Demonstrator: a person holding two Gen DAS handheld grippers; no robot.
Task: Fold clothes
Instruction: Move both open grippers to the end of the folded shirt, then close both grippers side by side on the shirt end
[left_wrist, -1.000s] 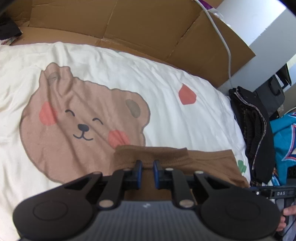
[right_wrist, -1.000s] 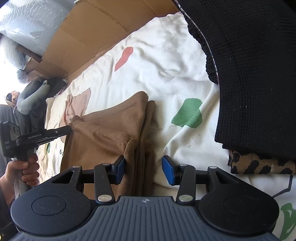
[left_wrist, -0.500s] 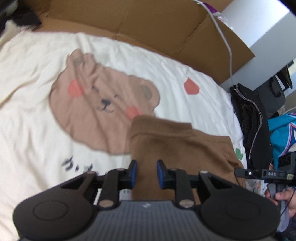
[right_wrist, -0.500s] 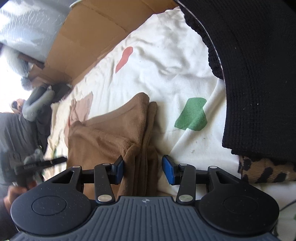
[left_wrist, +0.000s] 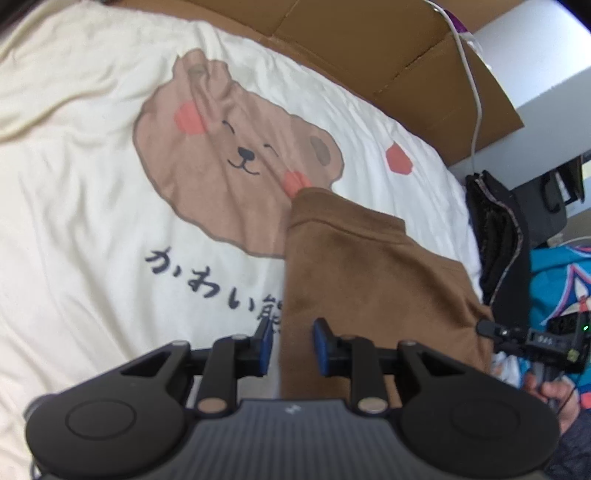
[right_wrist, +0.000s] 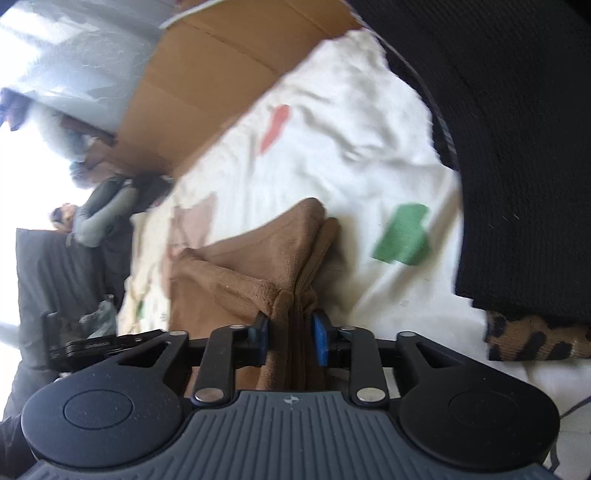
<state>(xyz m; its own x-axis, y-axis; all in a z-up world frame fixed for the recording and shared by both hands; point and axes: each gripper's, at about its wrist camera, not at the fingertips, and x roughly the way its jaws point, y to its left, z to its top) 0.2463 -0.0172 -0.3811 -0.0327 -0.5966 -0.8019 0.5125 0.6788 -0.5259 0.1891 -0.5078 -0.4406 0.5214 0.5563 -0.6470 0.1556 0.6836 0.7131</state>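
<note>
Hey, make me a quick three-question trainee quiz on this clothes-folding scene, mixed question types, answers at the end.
1. True or false: the brown garment lies on a bedsheet printed with a bear face.
2. In the right wrist view, what sits between the right gripper's fingers?
A. leopard-print cloth
B. stacked edge of the brown garment
C. white cable
3. Fill in: the bulky dark item beside the green patch is a ____ knit.

Key: 1 true; 2 B; 3 black.
</note>
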